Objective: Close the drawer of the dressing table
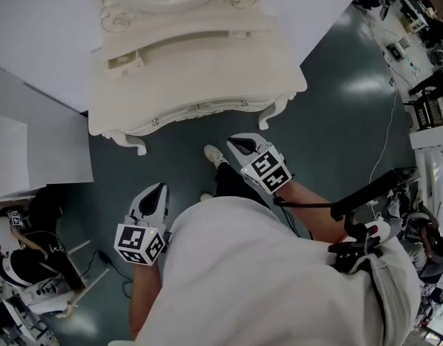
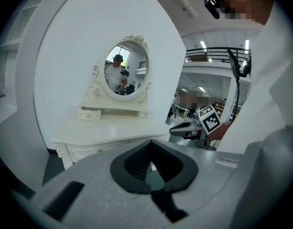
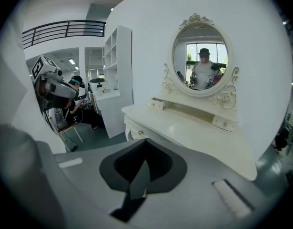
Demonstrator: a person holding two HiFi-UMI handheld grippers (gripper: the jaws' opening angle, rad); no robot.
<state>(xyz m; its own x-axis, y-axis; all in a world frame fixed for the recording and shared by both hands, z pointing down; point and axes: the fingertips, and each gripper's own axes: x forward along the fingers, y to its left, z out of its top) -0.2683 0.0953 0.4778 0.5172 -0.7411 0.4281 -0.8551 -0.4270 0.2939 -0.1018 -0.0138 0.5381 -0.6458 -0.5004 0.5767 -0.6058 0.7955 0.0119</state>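
Observation:
The white dressing table [image 1: 207, 63] stands against the wall, its oval mirror [image 3: 204, 61] above it. On its upper shelf the small left drawer [image 1: 125, 63] [image 2: 89, 113] [image 3: 157, 103] sticks out a little; the small right drawer [image 3: 226, 124] sits flush. The front drawer with round knobs [image 1: 155, 122] looks flush. My left gripper [image 1: 161, 188] [image 2: 151, 168] hangs shut and empty well short of the table's front. To its right and nearer the table, my right gripper [image 1: 236, 141] [image 3: 139, 175] is shut too, holding nothing. Neither touches the table.
A white shelf unit [image 1: 34, 150] stands left of the table. A seated person [image 1: 27, 258] and a chair are at the lower left. Workbenches and cables [image 1: 416, 63] fill the right side. The operator's shoe [image 1: 214, 155] is on the dark floor before the table.

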